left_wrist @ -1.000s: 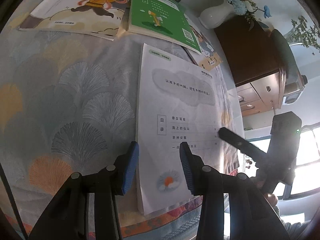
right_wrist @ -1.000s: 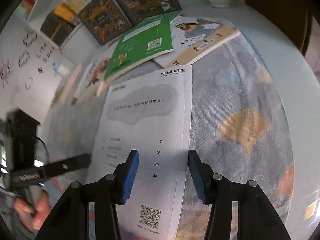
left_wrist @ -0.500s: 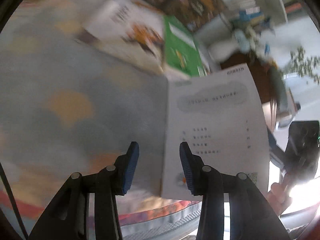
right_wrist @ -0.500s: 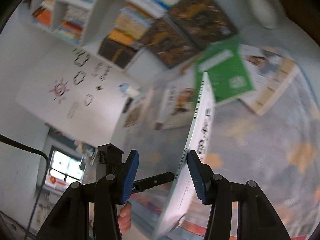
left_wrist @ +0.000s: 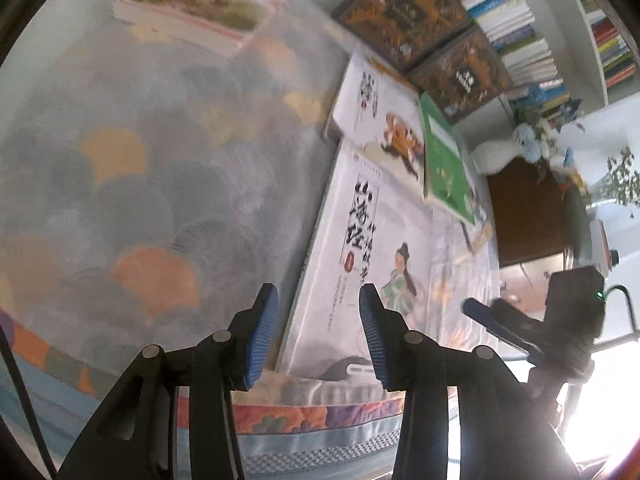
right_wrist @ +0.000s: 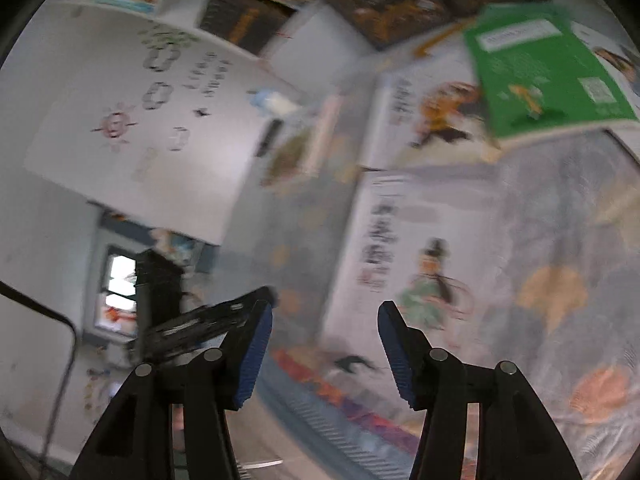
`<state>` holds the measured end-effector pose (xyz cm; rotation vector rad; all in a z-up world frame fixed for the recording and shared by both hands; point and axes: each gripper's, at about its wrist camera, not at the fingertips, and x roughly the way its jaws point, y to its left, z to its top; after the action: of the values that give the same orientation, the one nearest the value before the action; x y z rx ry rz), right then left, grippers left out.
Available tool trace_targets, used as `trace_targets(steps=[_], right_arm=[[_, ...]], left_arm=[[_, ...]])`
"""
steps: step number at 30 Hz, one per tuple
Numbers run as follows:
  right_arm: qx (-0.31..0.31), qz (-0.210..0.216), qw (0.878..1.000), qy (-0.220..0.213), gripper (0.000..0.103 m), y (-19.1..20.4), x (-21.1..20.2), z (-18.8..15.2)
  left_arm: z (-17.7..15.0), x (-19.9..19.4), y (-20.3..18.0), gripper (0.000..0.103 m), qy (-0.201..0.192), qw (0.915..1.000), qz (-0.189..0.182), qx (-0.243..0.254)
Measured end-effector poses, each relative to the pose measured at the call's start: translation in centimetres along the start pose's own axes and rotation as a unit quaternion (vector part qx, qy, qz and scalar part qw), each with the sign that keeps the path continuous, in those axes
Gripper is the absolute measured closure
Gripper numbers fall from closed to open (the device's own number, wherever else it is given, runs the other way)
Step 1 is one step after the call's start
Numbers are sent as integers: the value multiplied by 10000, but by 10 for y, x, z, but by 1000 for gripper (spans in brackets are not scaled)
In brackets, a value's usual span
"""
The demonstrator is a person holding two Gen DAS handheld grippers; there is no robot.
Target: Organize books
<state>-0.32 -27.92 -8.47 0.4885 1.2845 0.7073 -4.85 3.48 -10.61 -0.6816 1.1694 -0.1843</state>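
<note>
A white picture book (left_wrist: 372, 264) with black calligraphy and a robed figure lies cover-up on the patterned tablecloth near the front edge; it also shows blurred in the right wrist view (right_wrist: 416, 256). My left gripper (left_wrist: 318, 334) is open and empty just above its near left corner. My right gripper (right_wrist: 325, 354) is open and empty at the table's front edge, left of the book; it appears in the left wrist view (left_wrist: 480, 316). Behind lie a white book with an orange figure (left_wrist: 384, 120), a green book (left_wrist: 444, 164) and two dark books (left_wrist: 404, 12).
A book with a grassy cover (left_wrist: 192, 12) lies at the far left of the table. A white vase with blue flowers (left_wrist: 504, 152) stands on a brown cabinet (left_wrist: 528, 208). Bookshelves (left_wrist: 536, 28) fill the back wall. A whiteboard (right_wrist: 140, 120) hangs at left.
The white book was open on its contents page, was swung up and over, and now lies closed with its cover up. Both grippers pulled back toward the table's front edge.
</note>
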Motion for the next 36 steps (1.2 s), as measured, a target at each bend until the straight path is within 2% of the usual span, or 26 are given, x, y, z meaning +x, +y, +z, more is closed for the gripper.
trace_targets(steps=[2,4,6,7,8,10,16,17,19,21,22,24,25,27,28,29,30,32,34,36], right_arm=[[188,-484,9986,109,50,-14,12,-1],[344,-748,9965,163,50,-25,18,-5],[437,-864,9952,150,50,-34,24,-9],[414,-1042,9937,75,53,-34,27,-14],[392,-1137,9927,45,62,-35,30,-16],[398,-1315,9905,-1,70,-32,40,-22],[328,-1571,9869,-171,72,-24,50,-34],[337,-1603,9863,-198,72,-24,52,-34],[458,-1550,9865,-276,71,-25,51,-34],[700,-1376,9873,-378,71,-33,48,-36],[878,-1230,9875,-448,71,-39,46,-37],[1088,-1046,9871,-537,71,-47,37,-42],[1173,-971,9866,-583,71,-50,36,-43],[1285,-896,9854,-665,71,-53,33,-44],[1314,-891,9848,-700,71,-54,33,-45],[1340,-899,9841,-742,71,-54,32,-47],[1352,-908,9837,-762,71,-55,29,-48],[1348,-987,9830,-768,72,-55,24,-51],[1259,-1244,9814,-742,72,-50,19,-52],[1053,-1919,9720,-858,72,-41,15,-53]], left_arm=[[1,13,-4,65,146,9999,15,66],[5,25,-5,65,288,9994,34,162],[9,37,-8,65,421,9988,80,232],[9,42,-7,65,481,9984,98,289],[10,46,-8,65,522,9980,90,337],[13,51,-10,65,546,9974,37,466],[21,56,-12,64,753,9956,-231,515],[22,54,-11,64,789,9950,-338,505],[27,43,-12,64,730,9924,-871,466],[31,29,-15,64,677,9840,-1598,402],[33,23,-19,64,690,9763,-2014,380],[35,21,-27,64,723,9701,-2270,472],[35,24,-29,64,735,9713,-2201,529],[35,36,-32,71,753,9806,-1657,731],[36,39,-31,71,745,9830,-1489,778],[36,43,-29,76,752,9854,-1303,803],[37,47,-25,82,812,9864,-1187,790],[38,54,-17,87,964,9869,-1025,785],[37,61,-15,87,1125,9855,-980,810],[35,68,-15,87,1241,9838,-954,872]])
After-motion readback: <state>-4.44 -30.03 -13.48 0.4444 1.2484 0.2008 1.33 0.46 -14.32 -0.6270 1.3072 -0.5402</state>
